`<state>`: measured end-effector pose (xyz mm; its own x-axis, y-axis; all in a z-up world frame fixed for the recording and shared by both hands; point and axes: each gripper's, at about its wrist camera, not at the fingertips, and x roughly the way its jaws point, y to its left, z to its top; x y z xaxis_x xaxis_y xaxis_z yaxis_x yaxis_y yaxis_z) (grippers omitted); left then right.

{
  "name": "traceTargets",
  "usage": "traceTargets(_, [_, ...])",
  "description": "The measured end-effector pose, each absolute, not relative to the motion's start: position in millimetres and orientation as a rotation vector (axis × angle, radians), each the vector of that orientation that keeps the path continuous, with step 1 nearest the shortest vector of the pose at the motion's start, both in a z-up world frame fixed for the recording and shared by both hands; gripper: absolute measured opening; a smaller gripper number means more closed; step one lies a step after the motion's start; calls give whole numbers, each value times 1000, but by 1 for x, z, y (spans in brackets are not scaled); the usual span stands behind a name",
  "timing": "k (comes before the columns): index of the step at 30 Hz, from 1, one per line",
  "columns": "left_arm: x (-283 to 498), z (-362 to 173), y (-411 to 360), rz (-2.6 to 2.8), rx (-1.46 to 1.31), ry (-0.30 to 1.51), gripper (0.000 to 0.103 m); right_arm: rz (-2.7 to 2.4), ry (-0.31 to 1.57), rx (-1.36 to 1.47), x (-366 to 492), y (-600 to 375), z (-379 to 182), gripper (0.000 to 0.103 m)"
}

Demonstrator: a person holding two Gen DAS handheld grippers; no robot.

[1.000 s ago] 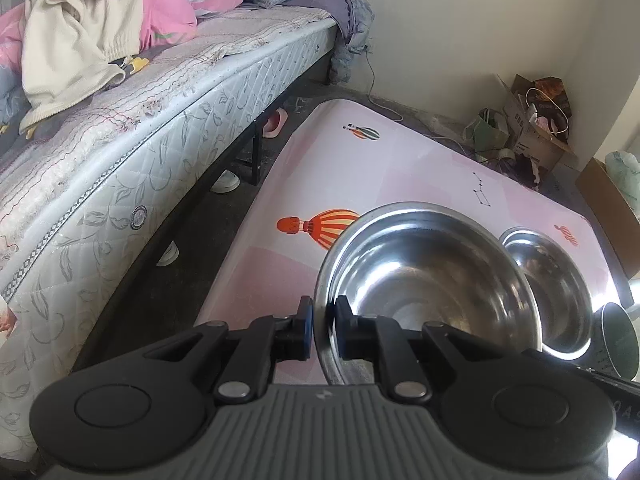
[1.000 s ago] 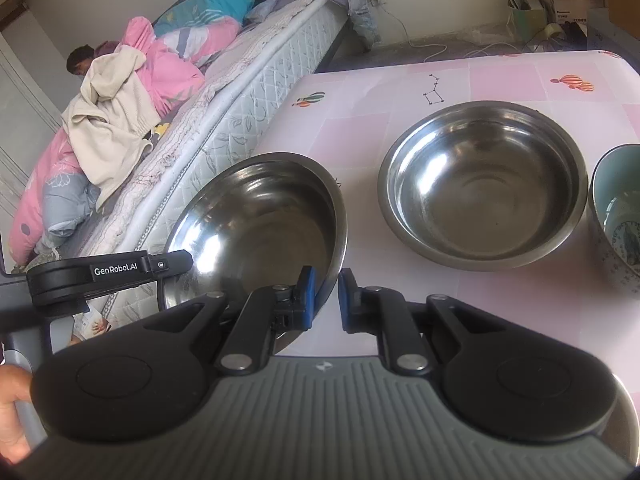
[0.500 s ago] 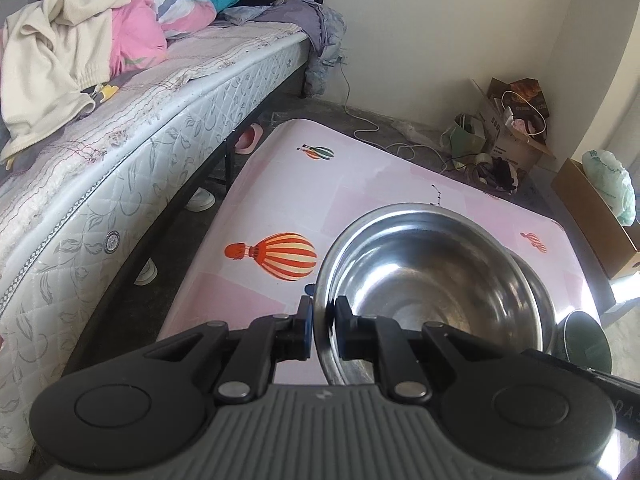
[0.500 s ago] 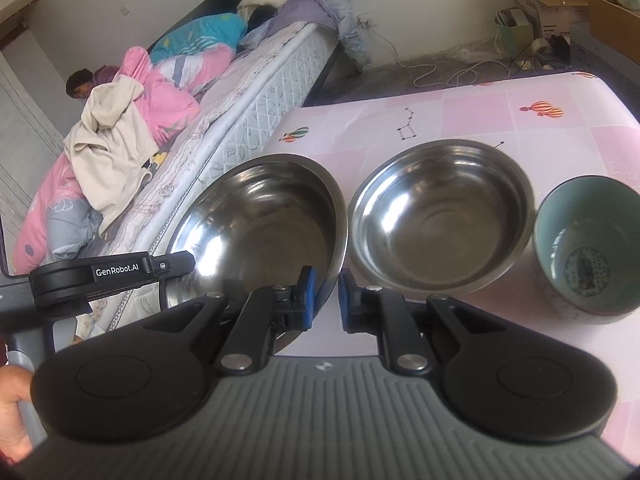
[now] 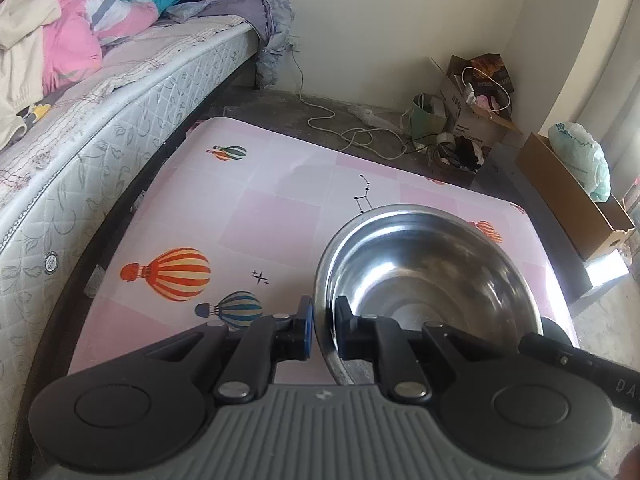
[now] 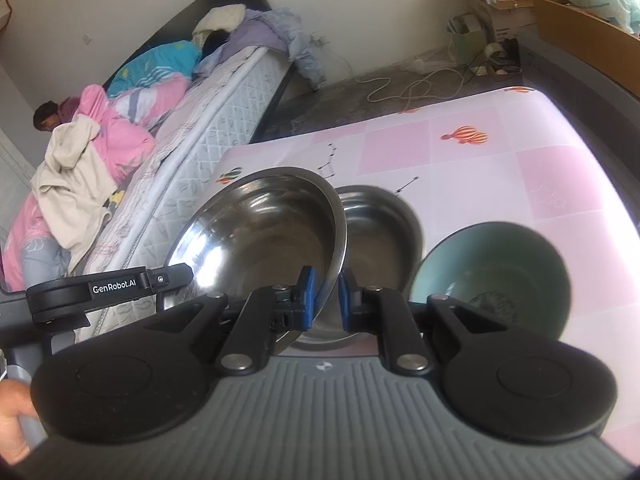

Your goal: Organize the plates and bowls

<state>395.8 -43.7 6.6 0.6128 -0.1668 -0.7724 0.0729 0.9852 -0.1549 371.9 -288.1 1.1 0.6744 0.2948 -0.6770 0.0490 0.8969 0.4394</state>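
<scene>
A steel bowl (image 5: 424,276) hangs tilted above the pink balloon-print table (image 5: 260,208). My left gripper (image 5: 322,322) is shut on its left rim. My right gripper (image 6: 327,296) is shut on the right rim of this same steel bowl (image 6: 260,232). Behind its right edge, a second steel bowl (image 6: 380,232) sits on the table (image 6: 520,184), partly covered. To the right of that one stands a teal ceramic bowl (image 6: 492,272). The left wrist view shows neither the second steel bowl nor the teal bowl.
A bed (image 5: 100,120) piled with bedding runs along the table's left side, and a person (image 6: 52,116) lies on it. Cardboard boxes (image 5: 568,200) and cables (image 5: 352,132) clutter the floor beyond the table. A hand (image 6: 12,412) shows at the lower left.
Both grippers have carried the held steel bowl to the right; it now overlaps the second steel bowl. The teal bowl has come closer in the right wrist view. Both grips are unchanged.
</scene>
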Motion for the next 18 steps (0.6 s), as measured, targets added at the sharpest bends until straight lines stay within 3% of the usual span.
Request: traceTargets(18, [429, -32, -79, -131, -57, 978, 13, 78, 917, 334, 419, -303, -35, 16])
